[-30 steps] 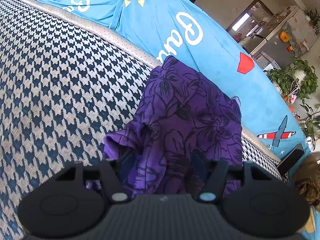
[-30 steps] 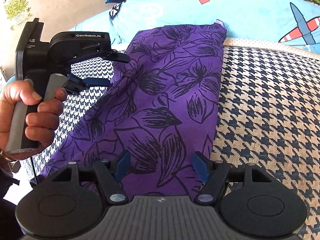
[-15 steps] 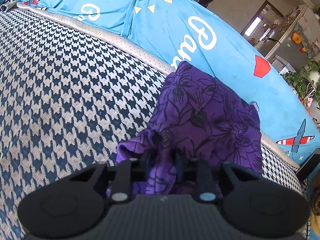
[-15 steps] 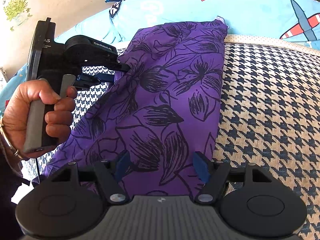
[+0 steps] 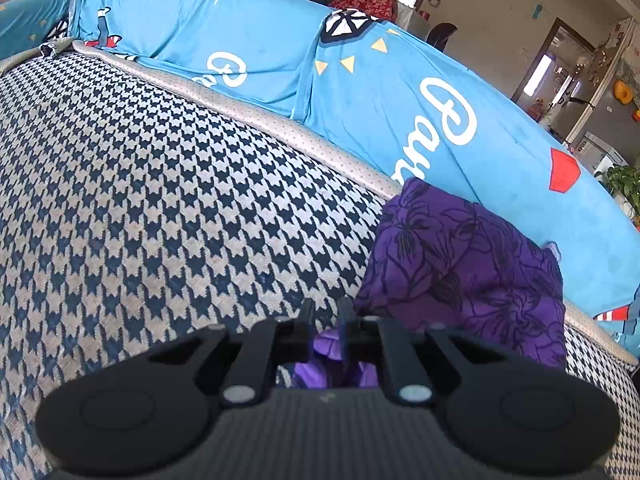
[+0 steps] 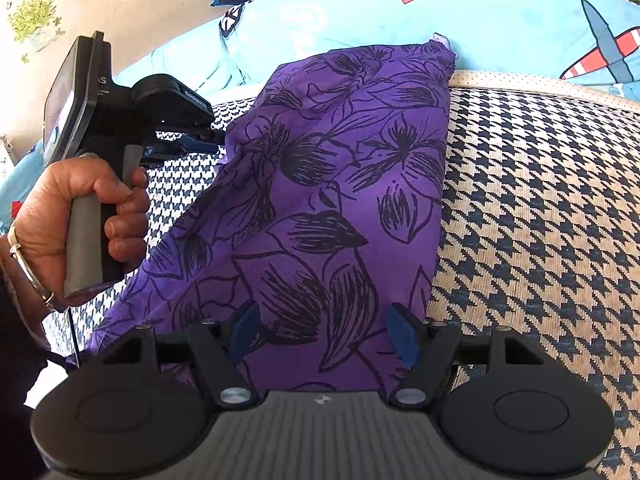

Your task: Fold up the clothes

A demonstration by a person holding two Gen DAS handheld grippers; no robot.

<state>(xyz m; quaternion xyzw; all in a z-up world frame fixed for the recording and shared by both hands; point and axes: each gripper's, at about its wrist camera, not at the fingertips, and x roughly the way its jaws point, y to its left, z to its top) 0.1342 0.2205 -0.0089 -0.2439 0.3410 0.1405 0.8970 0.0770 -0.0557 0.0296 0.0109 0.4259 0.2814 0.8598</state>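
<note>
A purple garment with black flower print (image 6: 340, 168) lies lengthwise on the houndstooth sofa seat (image 6: 540, 200), its far end resting against the blue back cushion (image 6: 500, 28). My left gripper (image 5: 326, 312) is shut on a bunched bit of that garment (image 5: 472, 264) at its left edge. The right wrist view shows the same left gripper (image 6: 216, 138) pinching the cloth's side, raised a little, with a hand (image 6: 80, 216) on its handle. My right gripper (image 6: 324, 332) hangs open over the garment's near end; its blue pads (image 6: 402, 334) stand apart with flat cloth below them.
The houndstooth seat (image 5: 160, 200) stretches wide to the left of the garment. Blue printed back cushions (image 5: 360, 92) run along the far side. A doorway, a fridge and potted plants (image 5: 624, 184) are beyond the sofa at the right.
My left gripper's jaws closed on the garment's left edge, then tipped upward, drawing that edge up into a peak. The right gripper held still and stayed open.
</note>
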